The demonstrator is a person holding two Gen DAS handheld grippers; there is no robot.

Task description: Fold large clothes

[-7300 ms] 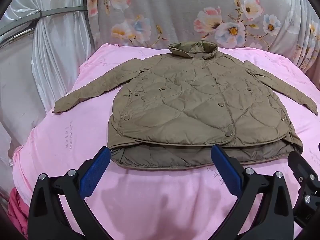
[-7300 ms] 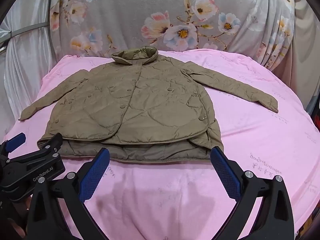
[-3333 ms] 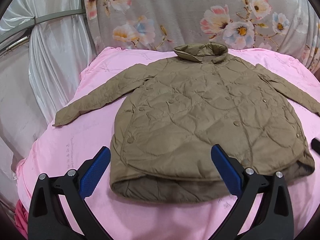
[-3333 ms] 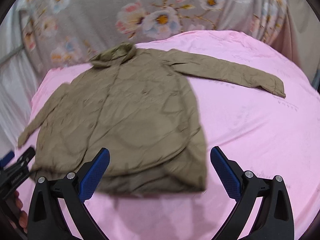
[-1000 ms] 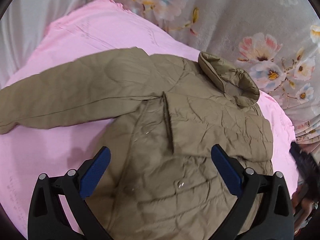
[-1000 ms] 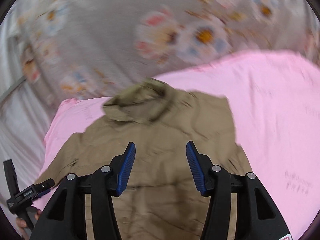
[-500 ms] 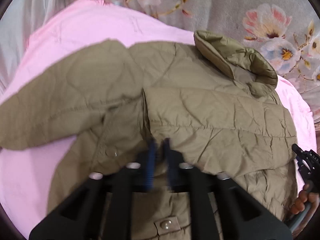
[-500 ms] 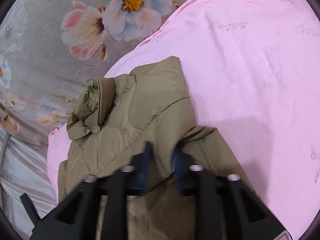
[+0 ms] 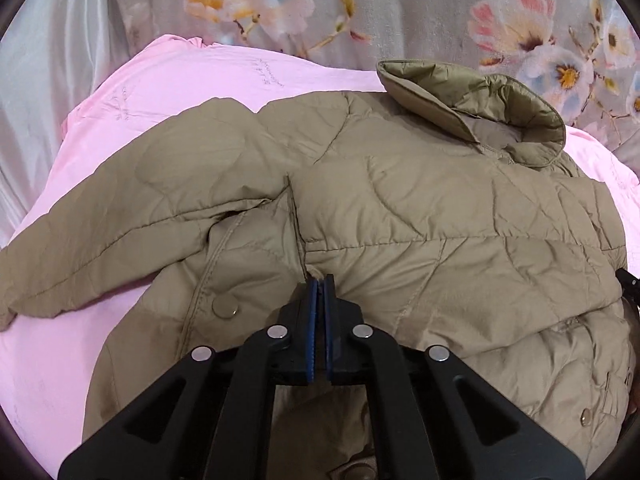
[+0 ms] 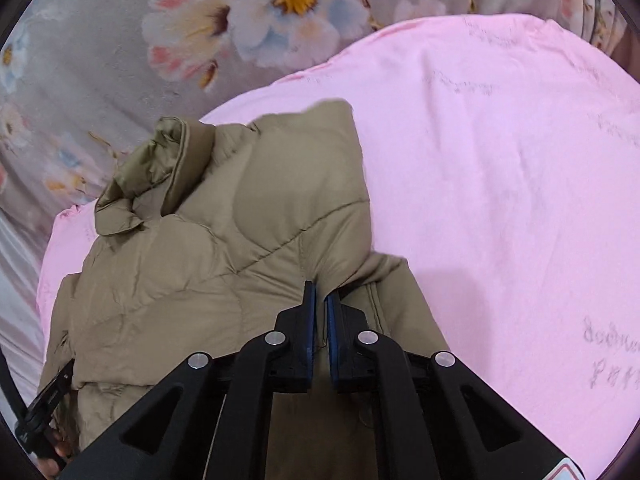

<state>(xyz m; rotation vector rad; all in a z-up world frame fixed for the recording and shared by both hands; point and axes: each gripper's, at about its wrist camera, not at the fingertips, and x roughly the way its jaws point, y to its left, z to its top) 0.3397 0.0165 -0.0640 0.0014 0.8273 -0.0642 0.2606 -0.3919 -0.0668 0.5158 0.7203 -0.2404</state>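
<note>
An olive quilted jacket (image 9: 420, 208) lies on a pink sheet (image 9: 168, 80), collar (image 9: 472, 108) toward the far floral backdrop. My left gripper (image 9: 320, 280) is shut on a pinch of the jacket at the left shoulder seam; the left sleeve (image 9: 100, 240) trails off to the left. In the right wrist view the jacket (image 10: 224, 240) fills the left half. My right gripper (image 10: 320, 296) is shut on its fabric at the right shoulder, and the shoulder is folded over the body. The right sleeve is hidden.
The pink sheet (image 10: 500, 180) spreads wide to the right of the jacket. A grey floral cloth (image 9: 400, 8) hangs behind the bed, with a pale curtain (image 9: 40, 60) at the left. The other gripper shows at the frame edge (image 10: 44, 404).
Both grippers moved in from the hem side to the jacket's shoulders and closed from wide open onto the fabric. The right sleeve, earlier laid out on the sheet, is out of sight.
</note>
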